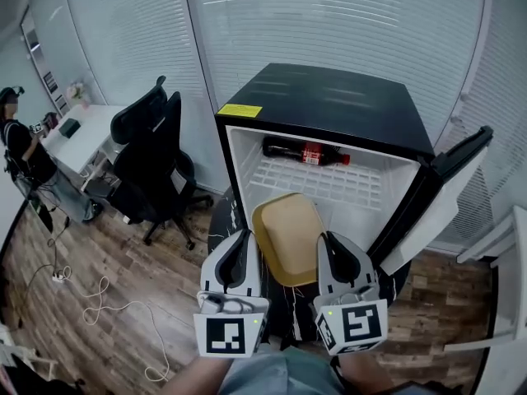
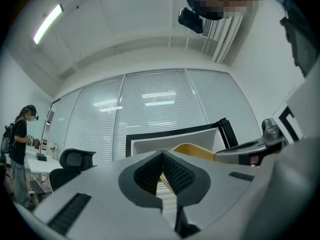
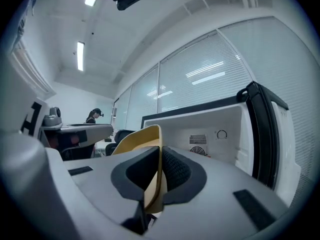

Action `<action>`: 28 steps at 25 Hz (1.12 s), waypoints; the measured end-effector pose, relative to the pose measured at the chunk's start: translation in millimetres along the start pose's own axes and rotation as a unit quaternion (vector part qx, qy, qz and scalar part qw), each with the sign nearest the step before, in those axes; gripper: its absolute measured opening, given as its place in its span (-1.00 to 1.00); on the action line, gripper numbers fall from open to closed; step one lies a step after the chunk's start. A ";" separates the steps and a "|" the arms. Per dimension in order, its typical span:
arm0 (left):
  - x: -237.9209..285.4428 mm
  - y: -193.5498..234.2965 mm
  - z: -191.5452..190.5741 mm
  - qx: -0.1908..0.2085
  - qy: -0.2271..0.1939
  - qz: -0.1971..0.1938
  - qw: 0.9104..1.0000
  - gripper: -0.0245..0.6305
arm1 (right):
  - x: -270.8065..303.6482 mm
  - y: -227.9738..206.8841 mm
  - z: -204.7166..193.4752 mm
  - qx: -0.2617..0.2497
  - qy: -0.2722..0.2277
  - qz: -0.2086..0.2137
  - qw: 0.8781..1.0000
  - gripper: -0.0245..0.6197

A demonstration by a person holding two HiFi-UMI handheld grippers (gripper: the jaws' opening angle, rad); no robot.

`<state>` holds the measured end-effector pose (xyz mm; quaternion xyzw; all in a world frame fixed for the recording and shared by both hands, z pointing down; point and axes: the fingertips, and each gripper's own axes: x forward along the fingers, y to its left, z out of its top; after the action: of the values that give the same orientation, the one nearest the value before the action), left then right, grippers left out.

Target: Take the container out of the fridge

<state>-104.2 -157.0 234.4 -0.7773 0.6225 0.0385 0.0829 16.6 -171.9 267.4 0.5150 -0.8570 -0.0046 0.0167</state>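
At the far left, a person point(image 1: 16, 146) stands beside a white rectangular desk point(image 1: 82, 134). Two black high-backed office chairs point(image 1: 152, 163) stand just right of the desk's corner. A white cable point(image 1: 99, 295) lies loose on the wood-plank floor point(image 1: 107, 253).

The left gripper point(image 1: 241, 241) is clenched. In the left gripper view its ribbed pads point(image 2: 150, 171) meet on the thin left rim of the shallow mustard-yellow plastic container point(image 1: 288, 233).

The container hangs tilted between the two grippers at the open front of the compact black fridge with a white interior point(image 1: 329, 105), and it rests on no shelf. Whether its far edge is inside the cabinet cannot be told.

A dark plastic cola bottle with a red label point(image 1: 306, 151) lies on its side along the rear edge of the white ribbed fridge shelf point(image 1: 329, 183), well apart from the container.

The right gripper point(image 1: 329, 241) grips the container's right rim. In the right gripper view the yellow wall stands upright between the two pads, which press on it from both sides.

The fridge door point(image 1: 445, 196) stands swung open at the right edge of the cabinet.
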 end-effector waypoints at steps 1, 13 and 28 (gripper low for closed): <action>-0.7 0.8 2.3 -0.001 -0.002 0.002 1.000 -0.88 | -0.5 0.9 2.4 -0.001 -0.003 0.001 1.000 -0.82; -1.9 7.2 16.8 0.003 -0.019 0.008 1.000 -0.88 | -1.0 9.8 10.3 -0.009 -0.019 0.016 1.000 -0.83; 4.4 2.3 11.6 0.000 -0.013 0.001 1.000 -0.88 | 0.6 8.1 9.1 -0.007 -0.020 0.021 1.000 -0.83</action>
<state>-105.0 -159.7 222.1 -0.7761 0.6221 0.0485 0.0911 8.9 -168.7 258.5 0.4967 -0.8677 -0.0207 0.0038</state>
